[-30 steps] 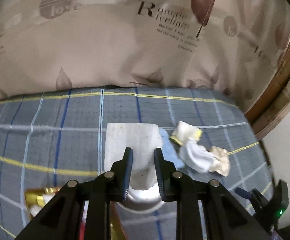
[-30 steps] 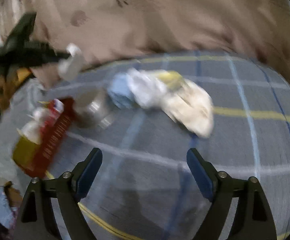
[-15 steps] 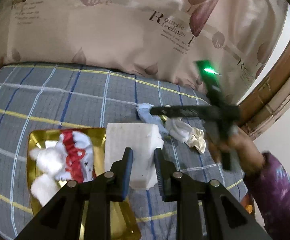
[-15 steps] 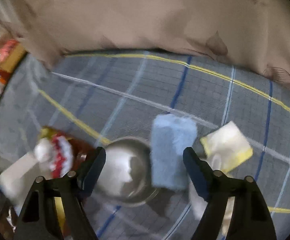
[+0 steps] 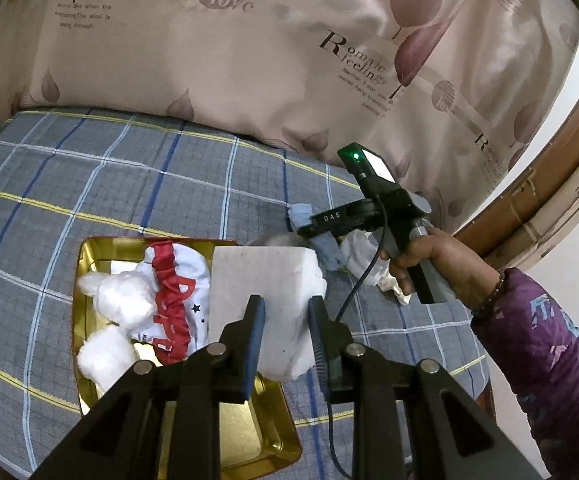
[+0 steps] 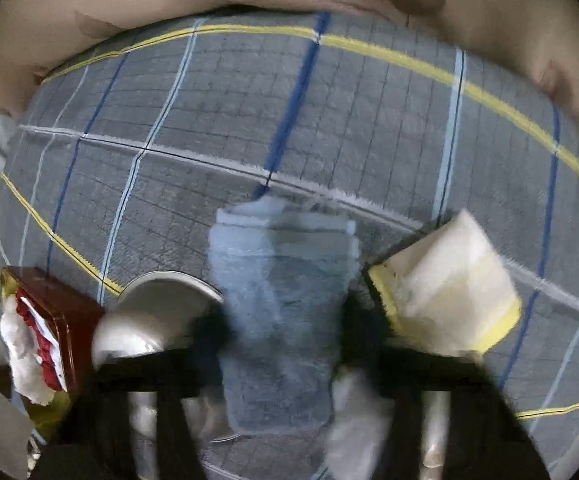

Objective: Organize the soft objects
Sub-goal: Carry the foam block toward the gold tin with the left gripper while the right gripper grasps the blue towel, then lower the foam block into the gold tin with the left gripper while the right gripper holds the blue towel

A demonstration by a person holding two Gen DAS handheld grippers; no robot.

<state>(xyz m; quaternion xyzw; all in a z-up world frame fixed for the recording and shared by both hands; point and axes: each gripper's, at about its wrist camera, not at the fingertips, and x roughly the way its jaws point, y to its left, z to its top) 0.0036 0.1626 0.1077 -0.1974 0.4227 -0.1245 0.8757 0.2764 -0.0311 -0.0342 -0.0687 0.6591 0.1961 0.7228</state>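
My left gripper [image 5: 285, 320] is shut on a white foam block [image 5: 265, 276], held over the right rim of a gold tray [image 5: 249, 432]. In the tray lie a white plush [image 5: 117, 300] and a red-and-white cloth [image 5: 177, 296]. My right gripper [image 5: 309, 234], held in a person's hand [image 5: 429, 260], points down onto a blue cloth [image 5: 301, 214]. In the right wrist view its jaws are closing, and the blurred right gripper [image 6: 281, 340] hugs both sides of the blue cloth [image 6: 281, 320]. A yellow-edged sponge [image 6: 449, 280] lies to the right and a white sock [image 6: 353, 420] below it.
A steel bowl [image 6: 157, 300] sits just left of the blue cloth, mostly hidden behind the foam block in the left wrist view. A leaf-print pillow [image 5: 289, 60] walls off the far side of the plaid sheet [image 5: 109, 184]. A wooden bed frame [image 5: 549, 184] rises at the right.
My right gripper swept in over the blue cloth, tipped down and narrowed its jaws around it. My left gripper carried the foam block sideways, bringing the gold tray under it.
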